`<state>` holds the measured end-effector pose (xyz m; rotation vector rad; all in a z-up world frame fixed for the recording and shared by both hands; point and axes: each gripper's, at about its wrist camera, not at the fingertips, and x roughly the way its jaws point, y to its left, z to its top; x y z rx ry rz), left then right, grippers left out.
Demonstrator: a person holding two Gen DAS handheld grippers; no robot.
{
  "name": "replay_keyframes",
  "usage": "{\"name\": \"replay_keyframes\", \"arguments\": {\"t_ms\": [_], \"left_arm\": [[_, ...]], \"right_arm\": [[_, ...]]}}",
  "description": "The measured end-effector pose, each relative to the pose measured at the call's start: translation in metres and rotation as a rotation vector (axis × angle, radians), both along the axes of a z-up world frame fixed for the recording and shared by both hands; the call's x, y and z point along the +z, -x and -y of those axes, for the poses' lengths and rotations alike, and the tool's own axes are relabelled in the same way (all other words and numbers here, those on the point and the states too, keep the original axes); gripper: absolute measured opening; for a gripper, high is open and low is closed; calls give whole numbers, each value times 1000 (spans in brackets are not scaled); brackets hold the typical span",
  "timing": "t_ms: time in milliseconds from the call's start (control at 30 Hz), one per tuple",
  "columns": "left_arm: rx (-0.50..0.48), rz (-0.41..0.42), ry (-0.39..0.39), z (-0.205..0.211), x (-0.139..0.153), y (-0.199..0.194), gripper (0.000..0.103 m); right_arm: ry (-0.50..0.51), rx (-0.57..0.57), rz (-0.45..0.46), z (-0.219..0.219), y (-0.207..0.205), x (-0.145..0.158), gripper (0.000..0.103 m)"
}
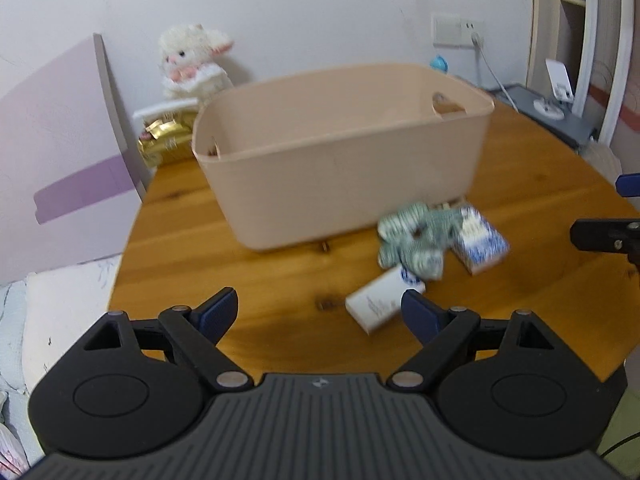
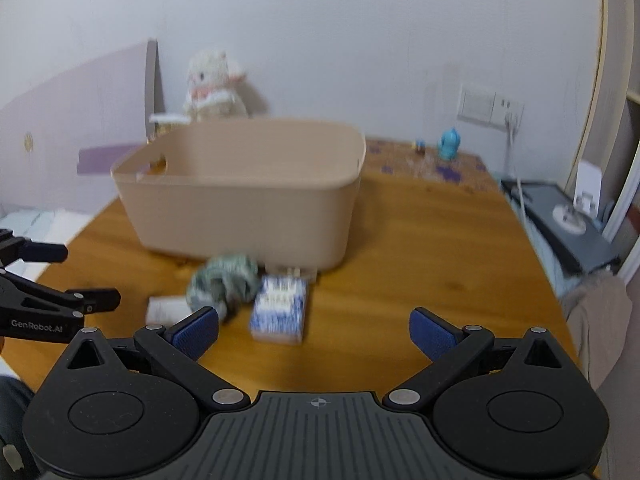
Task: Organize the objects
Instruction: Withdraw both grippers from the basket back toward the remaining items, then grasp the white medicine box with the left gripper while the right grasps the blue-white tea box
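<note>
A beige plastic bin stands on the round wooden table. In front of it lie a green-and-white cloth bundle, a blue-and-white patterned box and a small white box. My left gripper is open above the table's near edge, the white box just beyond its right finger. My right gripper is open too, with the blue-and-white box just ahead between its fingers. Nothing is held.
A white plush rabbit and a gold-wrapped package sit at the back left. A small blue figure stands at the table's far edge. A dark grey unit is at the right. A lilac board leans on the left.
</note>
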<state>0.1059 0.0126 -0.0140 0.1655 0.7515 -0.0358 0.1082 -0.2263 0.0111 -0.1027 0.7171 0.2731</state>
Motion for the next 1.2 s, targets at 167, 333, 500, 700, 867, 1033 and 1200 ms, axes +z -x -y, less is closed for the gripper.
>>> {"name": "replay_keyframes", "arguments": {"t_ms": [167, 333, 500, 700, 867, 1033, 1200], "left_arm": [[-6, -52, -15, 4, -23, -3, 90], [-19, -83, -5, 6, -39, -13, 90], [-35, -84, -15, 10, -50, -25, 90], [-80, -73, 9, 11, -57, -42, 90], [-124, -55, -5, 15, -65, -55, 89], [-122, -49, 29, 5, -64, -71, 89], [-136, -41, 70, -4, -63, -79, 78]], "right_arm": [[36, 1, -87, -4, -1, -31, 103], [45, 15, -150, -9, -9, -53, 103], [8, -3, -135, -14, -20, -65, 103], [34, -4, -123, -27, -37, -79, 103], [45, 26, -135, -41, -51, -91, 103], [32, 31, -109, -45, -63, -94, 103], [30, 40, -95, -49, -71, -96, 98]]}}
